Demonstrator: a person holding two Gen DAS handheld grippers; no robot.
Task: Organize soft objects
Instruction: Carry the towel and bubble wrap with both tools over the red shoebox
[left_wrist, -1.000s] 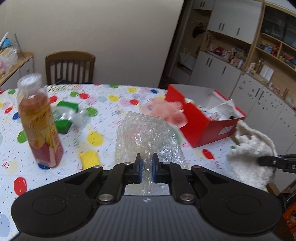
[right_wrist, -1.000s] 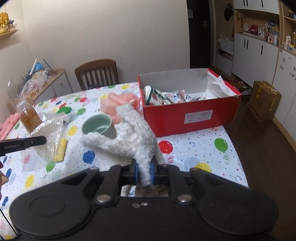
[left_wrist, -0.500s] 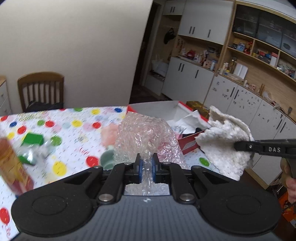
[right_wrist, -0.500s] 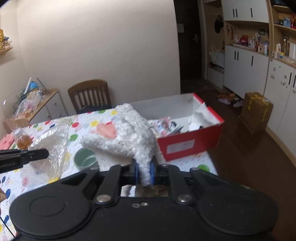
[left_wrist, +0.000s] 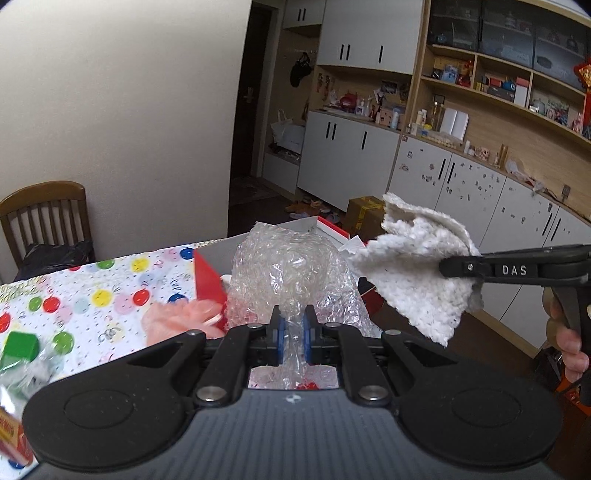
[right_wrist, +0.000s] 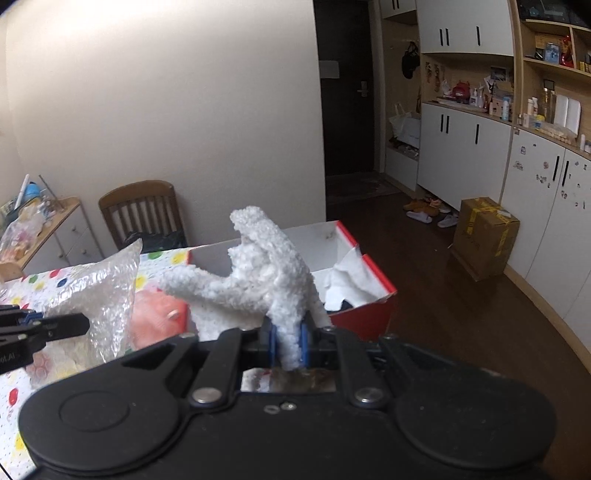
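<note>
My left gripper (left_wrist: 291, 334) is shut on a clear bubble wrap sheet (left_wrist: 291, 273) and holds it in the air in front of the red box (left_wrist: 208, 280). My right gripper (right_wrist: 287, 343) is shut on a white fluffy cloth (right_wrist: 266, 280), raised in front of the red box (right_wrist: 369, 317). The cloth also shows in the left wrist view (left_wrist: 417, 273), to the right of the bubble wrap, which shows at the left of the right wrist view (right_wrist: 99, 295). White paper (right_wrist: 347, 280) lies inside the box. A pink soft thing (left_wrist: 177, 319) lies on the table beside the box.
The table has a dotted cloth (left_wrist: 92, 302). A green block (left_wrist: 20, 347) and a bottle (left_wrist: 11, 439) are at the left. A wooden chair (right_wrist: 142, 210) stands behind the table. A cardboard box (right_wrist: 484, 236) sits on the floor by white cabinets (right_wrist: 461, 147).
Both grippers have risen and swung right toward the red box, carrying the bubble wrap and the white cloth. The bottle has slid to the left edge of the left view.
</note>
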